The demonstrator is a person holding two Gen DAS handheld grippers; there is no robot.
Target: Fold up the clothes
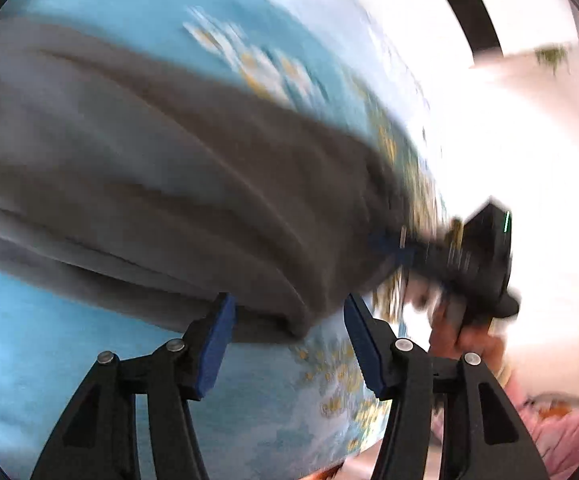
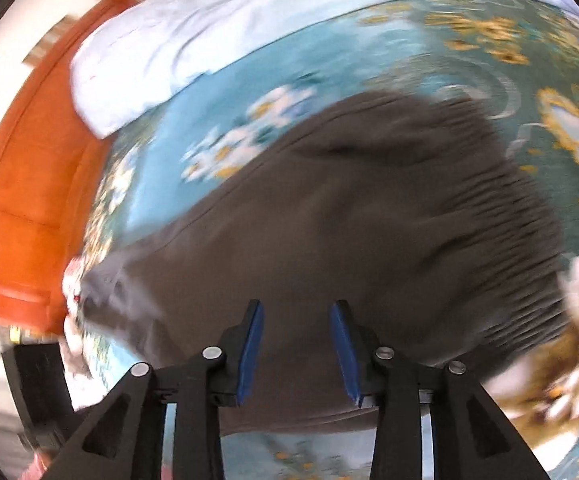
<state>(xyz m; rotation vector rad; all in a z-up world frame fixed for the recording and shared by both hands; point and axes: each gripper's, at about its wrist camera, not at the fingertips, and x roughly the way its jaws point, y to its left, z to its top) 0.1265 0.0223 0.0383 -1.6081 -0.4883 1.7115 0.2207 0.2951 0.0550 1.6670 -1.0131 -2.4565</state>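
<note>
Only rightward: orange headboard (image 2: 21,184), white pillow (image 2: 193,36).

No readable text, label, number or sign anywhere.

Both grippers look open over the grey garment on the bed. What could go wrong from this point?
1. Neither the left gripper nor the right gripper pinches the grey garment; closing now could also catch the floral bedsheet.
2. The garment looks bunched, so folds may set unevenly.
</note>
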